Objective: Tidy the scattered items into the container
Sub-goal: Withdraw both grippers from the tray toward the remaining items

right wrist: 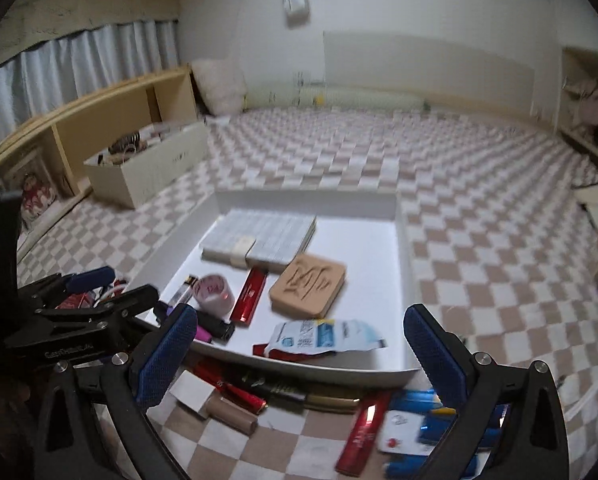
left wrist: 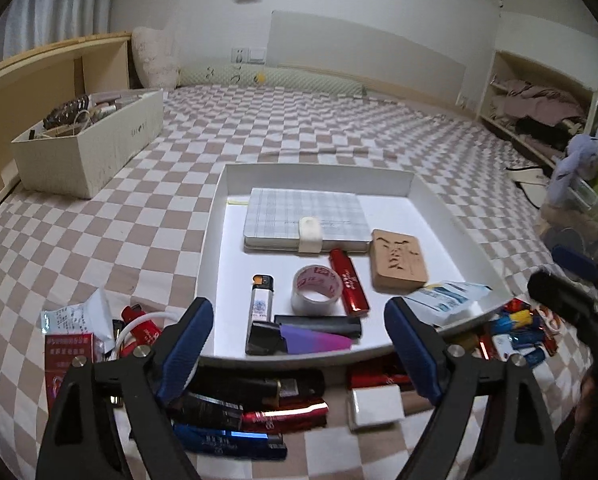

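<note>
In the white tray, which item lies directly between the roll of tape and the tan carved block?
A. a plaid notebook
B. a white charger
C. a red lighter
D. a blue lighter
C: the red lighter lies in the white tray with the roll of tape on its left and the tan carved block on its right.

White walls rise behind a checkered bedspread [left wrist: 299,128] — pink and white. Wooden shelving [left wrist: 39,76] lines the left, under pale curtains [left wrist: 47,12].
</note>
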`<state>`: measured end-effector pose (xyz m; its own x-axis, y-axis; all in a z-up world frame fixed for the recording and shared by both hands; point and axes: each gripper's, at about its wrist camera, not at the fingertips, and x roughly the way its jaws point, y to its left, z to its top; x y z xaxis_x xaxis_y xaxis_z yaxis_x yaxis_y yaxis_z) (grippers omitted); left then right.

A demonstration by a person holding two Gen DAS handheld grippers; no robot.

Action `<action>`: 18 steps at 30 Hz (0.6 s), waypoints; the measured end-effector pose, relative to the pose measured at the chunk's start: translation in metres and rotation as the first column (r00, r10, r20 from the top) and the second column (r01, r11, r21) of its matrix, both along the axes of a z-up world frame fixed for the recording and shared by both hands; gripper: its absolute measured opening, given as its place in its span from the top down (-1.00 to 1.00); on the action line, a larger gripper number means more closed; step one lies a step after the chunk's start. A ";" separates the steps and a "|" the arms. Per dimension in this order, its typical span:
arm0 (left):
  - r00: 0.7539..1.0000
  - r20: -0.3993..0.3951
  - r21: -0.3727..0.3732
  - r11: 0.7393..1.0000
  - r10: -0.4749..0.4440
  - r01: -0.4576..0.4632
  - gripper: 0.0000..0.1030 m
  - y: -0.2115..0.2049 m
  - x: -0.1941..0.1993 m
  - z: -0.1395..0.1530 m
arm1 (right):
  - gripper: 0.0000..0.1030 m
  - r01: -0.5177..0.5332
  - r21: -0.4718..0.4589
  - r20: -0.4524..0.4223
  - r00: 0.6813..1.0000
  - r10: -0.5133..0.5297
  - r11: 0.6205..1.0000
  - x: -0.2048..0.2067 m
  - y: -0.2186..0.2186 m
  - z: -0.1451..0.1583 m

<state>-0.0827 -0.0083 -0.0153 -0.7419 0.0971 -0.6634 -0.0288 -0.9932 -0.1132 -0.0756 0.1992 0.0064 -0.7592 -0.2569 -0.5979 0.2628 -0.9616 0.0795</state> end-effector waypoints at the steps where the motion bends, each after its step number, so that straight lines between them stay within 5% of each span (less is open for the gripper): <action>1: 1.000 -0.006 0.007 1.000 -0.011 0.011 -0.72 0.001 0.005 0.000 | -1.00 0.014 0.009 -0.016 1.000 -0.014 1.000 0.004 0.003 0.002; 18: 0.997 0.074 0.004 0.999 -0.033 0.033 -0.72 0.026 0.049 -0.032 | -1.00 0.068 0.107 0.046 0.996 -0.074 0.992 0.059 0.024 -0.030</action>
<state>-0.0336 0.0177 -0.0471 -0.6867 0.1226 -0.7165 -0.0533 -0.9915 -0.1185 -0.0166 0.2235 -0.0232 -0.7421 -0.1371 -0.6562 0.1917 -0.9814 -0.0117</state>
